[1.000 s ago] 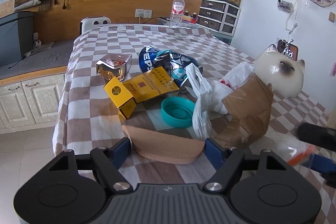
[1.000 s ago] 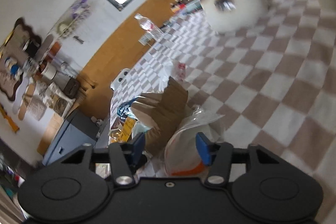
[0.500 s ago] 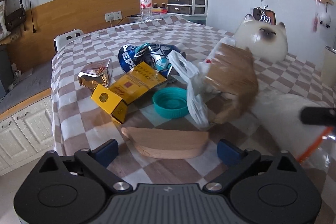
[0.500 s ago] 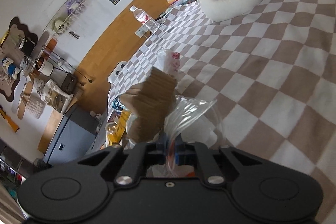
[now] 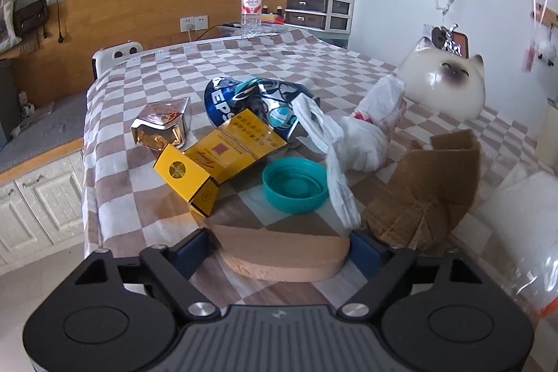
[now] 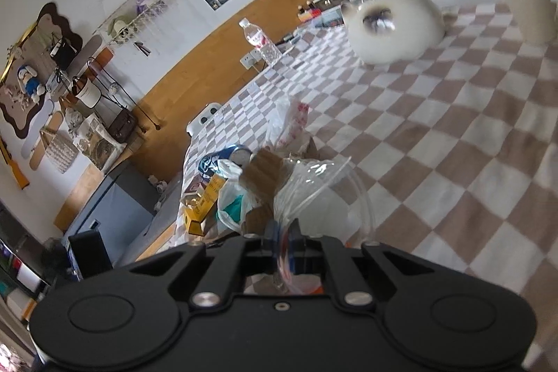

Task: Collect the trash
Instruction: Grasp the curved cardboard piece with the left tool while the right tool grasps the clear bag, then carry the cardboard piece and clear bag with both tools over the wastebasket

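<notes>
The right gripper [image 6: 283, 241] had its jaws clamped on the rim of a clear plastic bag [image 6: 315, 194], thin, slippery and limp, best held at that edge. The left gripper [image 5: 280, 248], jaws apart, straddled a stiff, light cardboard piece [image 5: 282, 255] lying flat at the table [image 5: 115, 169] edge, graspable across its width.

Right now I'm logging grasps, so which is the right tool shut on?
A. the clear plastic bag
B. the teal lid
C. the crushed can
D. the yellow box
A: in the right wrist view the right tool is pinched shut on the clear plastic bag.
</notes>
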The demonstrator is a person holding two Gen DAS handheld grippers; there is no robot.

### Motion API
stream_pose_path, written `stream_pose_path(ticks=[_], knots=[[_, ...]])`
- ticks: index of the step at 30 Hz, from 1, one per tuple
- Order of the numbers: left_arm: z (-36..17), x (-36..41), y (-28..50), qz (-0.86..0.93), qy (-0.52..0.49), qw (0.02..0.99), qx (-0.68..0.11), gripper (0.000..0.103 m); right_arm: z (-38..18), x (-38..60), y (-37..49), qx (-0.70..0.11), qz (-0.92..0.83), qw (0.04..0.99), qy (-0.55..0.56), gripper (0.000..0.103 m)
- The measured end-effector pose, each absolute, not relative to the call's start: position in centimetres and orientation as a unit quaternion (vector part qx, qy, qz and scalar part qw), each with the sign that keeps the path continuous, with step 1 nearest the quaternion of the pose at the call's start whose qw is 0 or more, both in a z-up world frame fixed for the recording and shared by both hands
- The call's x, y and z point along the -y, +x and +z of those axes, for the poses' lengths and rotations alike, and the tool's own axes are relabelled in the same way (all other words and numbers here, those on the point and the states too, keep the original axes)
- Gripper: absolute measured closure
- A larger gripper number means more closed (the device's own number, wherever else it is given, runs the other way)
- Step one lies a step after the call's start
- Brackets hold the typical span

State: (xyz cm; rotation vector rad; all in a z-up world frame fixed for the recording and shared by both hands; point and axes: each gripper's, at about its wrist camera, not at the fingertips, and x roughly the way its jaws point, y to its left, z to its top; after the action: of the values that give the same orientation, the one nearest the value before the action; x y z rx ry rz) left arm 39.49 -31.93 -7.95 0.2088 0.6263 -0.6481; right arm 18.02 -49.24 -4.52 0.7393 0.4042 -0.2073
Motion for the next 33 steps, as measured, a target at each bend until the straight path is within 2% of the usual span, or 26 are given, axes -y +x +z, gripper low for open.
stream_pose_path(ticks=[7, 17, 33], knots=[[-7.4, 31.0, 38.1, -0.315, 0.085, 0.895, -0.305, 0.022, -3.2, 48.4, 16.4, -0.189, -0.121, 0.925, 0.307, 0.097], [-5.0, 27.9, 33.5, -0.323, 0.055, 0.907, -0.265, 0.022, -2.6, 46.4, 14.9, -0.186, -0.129, 0.935, 0.274, 0.097], [-1.1, 19.1, 26.6, -0.276, 0.016, 0.934, -0.227, 0.022, 0.1, 39.1, 13.1, -0.167, -0.113, 0.966, 0.160, 0.097]])
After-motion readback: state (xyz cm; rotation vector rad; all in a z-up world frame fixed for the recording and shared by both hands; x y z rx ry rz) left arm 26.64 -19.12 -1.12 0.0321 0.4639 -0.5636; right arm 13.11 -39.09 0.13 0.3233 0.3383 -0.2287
